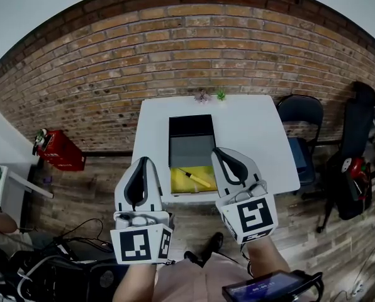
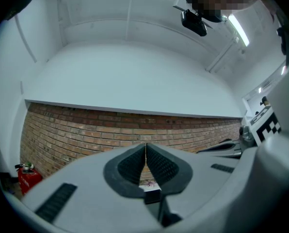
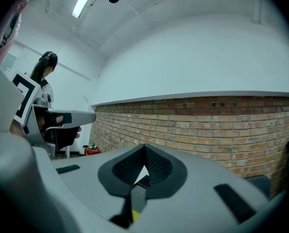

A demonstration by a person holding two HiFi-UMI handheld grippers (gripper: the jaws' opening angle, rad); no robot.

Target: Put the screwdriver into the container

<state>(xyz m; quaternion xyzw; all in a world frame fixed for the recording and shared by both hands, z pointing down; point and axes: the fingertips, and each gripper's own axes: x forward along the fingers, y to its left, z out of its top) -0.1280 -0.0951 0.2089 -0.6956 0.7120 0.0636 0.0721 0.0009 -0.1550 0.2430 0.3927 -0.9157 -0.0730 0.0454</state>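
- Screwdriver [image 1: 195,179]: it lies slantwise on a yellow mat [image 1: 178,182], outside the container [image 1: 190,148], and the mat sits right against the container's near edge.
- The container is a dark box on the white table [image 1: 250,131]. Its black part is on the far side and its grey part is nearer to you.
- You hold your left gripper [image 1: 143,162] in the air at the container's near left. Its jaws are pressed together with nothing between them.
- You hold your right gripper [image 1: 218,151] up at the container's near right, overlapping the mat's right edge in the head view. Its jaws are closed tip to tip and empty.
- Beyond the container, two small plants [image 1: 211,95] stand at the table's far edge, in front of the brick wall [image 1: 175,49].
- Off the table to the container's right is a dark folding chair [image 1: 301,115]. Far to its left, a red fire extinguisher [image 1: 58,153] lies on the floor.
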